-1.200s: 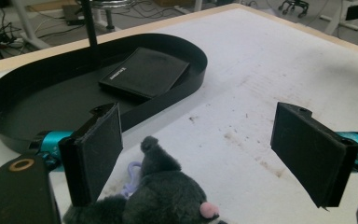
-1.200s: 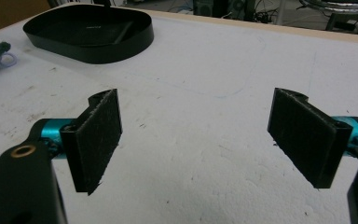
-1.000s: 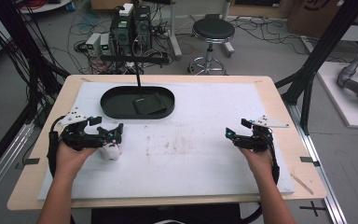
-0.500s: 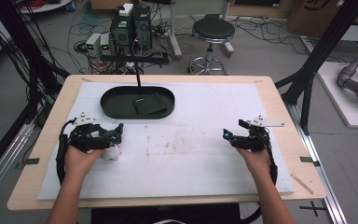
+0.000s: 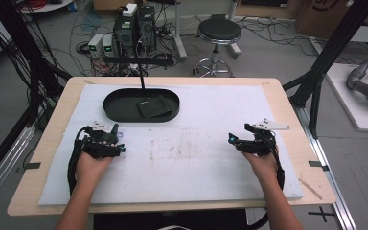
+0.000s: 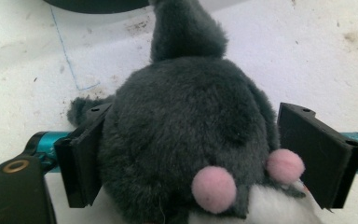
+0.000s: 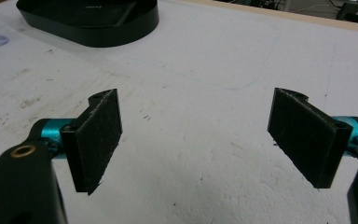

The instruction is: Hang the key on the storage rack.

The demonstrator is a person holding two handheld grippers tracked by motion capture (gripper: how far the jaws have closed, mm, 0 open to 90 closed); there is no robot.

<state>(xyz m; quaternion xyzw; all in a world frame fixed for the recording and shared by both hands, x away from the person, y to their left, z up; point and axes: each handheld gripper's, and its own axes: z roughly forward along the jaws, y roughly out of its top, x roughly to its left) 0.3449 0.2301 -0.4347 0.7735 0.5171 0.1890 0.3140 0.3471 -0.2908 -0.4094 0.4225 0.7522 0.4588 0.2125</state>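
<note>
Found the fingers (image 6: 86,158) of the left gripper (image 6: 196,112) spread wide, one on each side of a soft grey plush toy (image 6: 186,140) with two pink pompom cheeks and a white front. Saw the left one sunk against the fur and the other just beside it, with no squeeze made. Placed the grey plush toy on the mat at the left of the desk, near the front edge of the tray, under the left gripper (image 5: 117,141).

Found the fingers (image 7: 98,140) of the right gripper (image 7: 196,107) equally wide apart, with nothing between them but bare mat. Saw the right gripper (image 5: 232,140) low over the right part of the mat, well apart from the toy and the tray.

Judged the work barely begun: toy straddled, not yet gripped or lifted. Judged closing, lifting and probably carrying it to the black oval plastic tray (image 5: 110,103) as left to do.

Counted one grey plush toy, one tray, and one dark flat rectangular piece (image 5: 149,108) lying inside that tray. Counted two grippers, one in each hand. Counted one white foam mat (image 5: 211,115), stained near its middle, over one light wooden desk (image 5: 292,105).
</note>
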